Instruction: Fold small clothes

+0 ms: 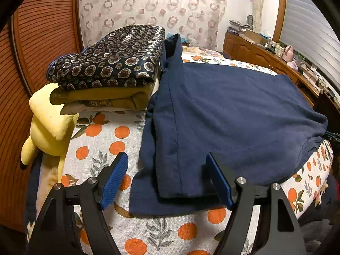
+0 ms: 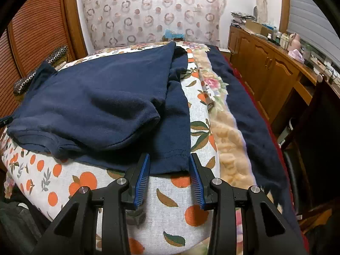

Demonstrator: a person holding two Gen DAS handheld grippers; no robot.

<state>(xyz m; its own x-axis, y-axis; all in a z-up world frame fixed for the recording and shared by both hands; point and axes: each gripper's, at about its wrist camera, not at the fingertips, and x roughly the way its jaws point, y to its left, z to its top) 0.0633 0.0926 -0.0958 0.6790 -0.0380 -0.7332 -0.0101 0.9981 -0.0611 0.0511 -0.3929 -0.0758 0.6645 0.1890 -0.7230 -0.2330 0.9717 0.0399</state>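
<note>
A navy blue garment [image 1: 223, 116] lies spread on the bed's orange-print sheet [image 1: 102, 148], with one side folded over along a stitched seam. My left gripper [image 1: 167, 159] stands wide open over its near left edge, and the cloth lies between the blue pads [image 1: 115, 178] without being pinched. In the right wrist view the same garment [image 2: 95, 102] shows a sleeve folded across it. Its near hem corner lies between the fingers of my right gripper [image 2: 169, 159], which is partly open, pads not pressing the cloth.
A stack of folded clothes [image 1: 110, 68], dark patterned on top of mustard, sits at the far left beside a yellow plush toy [image 1: 48, 127]. A dark blue blanket [image 2: 250, 110] runs along the bed's right side. Wooden cabinets [image 2: 265, 74] stand further right.
</note>
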